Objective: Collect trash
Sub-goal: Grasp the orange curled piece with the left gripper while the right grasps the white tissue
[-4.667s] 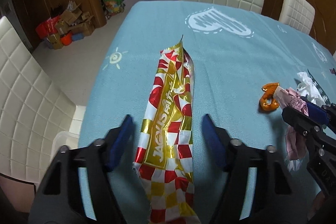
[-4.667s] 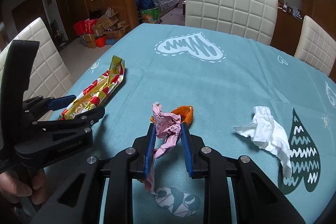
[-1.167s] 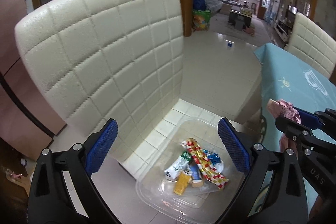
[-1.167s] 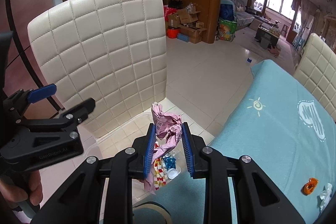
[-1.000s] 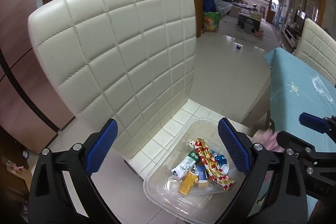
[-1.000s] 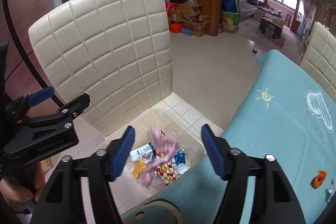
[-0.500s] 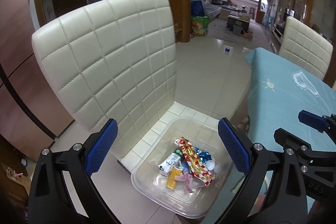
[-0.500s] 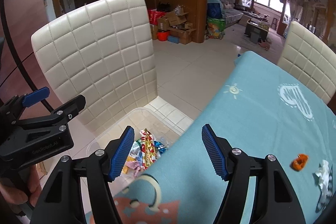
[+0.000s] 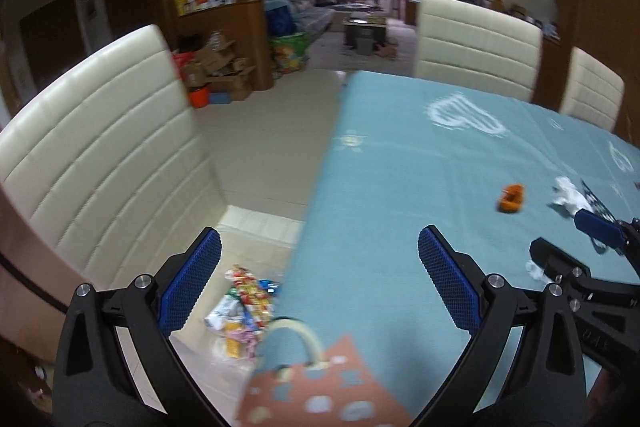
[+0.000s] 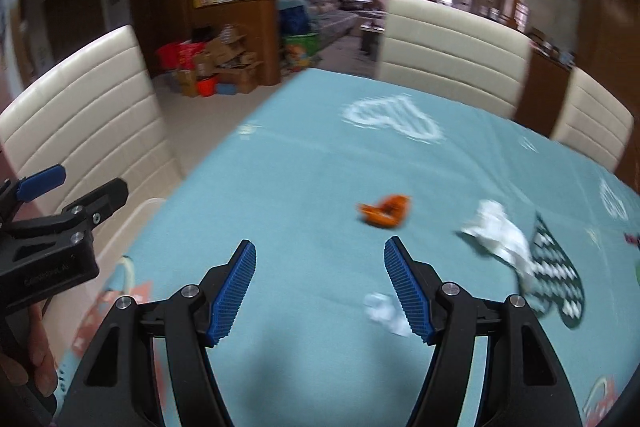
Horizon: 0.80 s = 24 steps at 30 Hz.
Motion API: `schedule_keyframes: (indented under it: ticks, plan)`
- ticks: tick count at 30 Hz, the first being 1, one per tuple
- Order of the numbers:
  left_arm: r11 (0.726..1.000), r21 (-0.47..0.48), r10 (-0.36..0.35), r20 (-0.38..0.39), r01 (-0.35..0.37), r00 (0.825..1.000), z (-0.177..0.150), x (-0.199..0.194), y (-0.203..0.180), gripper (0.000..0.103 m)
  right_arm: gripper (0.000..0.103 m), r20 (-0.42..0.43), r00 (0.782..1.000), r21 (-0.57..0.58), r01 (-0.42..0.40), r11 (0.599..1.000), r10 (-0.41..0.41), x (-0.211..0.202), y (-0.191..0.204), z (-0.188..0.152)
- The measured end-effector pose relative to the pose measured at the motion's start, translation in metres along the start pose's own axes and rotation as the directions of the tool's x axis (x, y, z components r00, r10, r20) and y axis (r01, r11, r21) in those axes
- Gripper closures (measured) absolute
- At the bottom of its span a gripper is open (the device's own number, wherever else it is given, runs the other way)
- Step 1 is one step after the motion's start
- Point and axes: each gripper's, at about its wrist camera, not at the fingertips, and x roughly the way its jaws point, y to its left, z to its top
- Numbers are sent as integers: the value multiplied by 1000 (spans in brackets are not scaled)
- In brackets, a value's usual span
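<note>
Teal cloth covers the table, and judging by the wrappers already heaped in the clear bin on the floor just off its near-left corner, the collecting is partly done. Left on the cloth are an orange scrap, its long axis lying roughly crosswise to the right gripper's view, a crumpled white tissue to its right trailing toward the near side, and a small white wad nearer. Both the right gripper and left gripper are spread wide and empty.

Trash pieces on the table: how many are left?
3: orange scrap mid-table, large white tissue right of it, small white wad by the right tool's finger. More may lie outside view.
</note>
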Motion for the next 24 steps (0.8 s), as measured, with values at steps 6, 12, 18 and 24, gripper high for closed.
schedule_keyframes:
  ticks: [6, 12, 18, 24]
  plan:
    - [989, 122, -85, -18, 87, 996, 6, 11, -84, 4, 38, -28, 991, 144, 133, 981, -130, -9, -85, -21]
    - [969, 193, -145, -45, 151, 988, 20, 36, -143, 4, 38, -58, 983, 213, 181, 960, -172, -3, -134, -31]
    - [952, 245, -167, -77, 181, 983, 28, 70, -175, 4, 38, -76, 984, 233, 173, 957, -160, 21, -158, -27]
    - [944, 260, -176, -117, 201, 977, 35, 106, -184, 4, 38, -89, 985, 207, 164, 965, -149, 55, -165, -17]
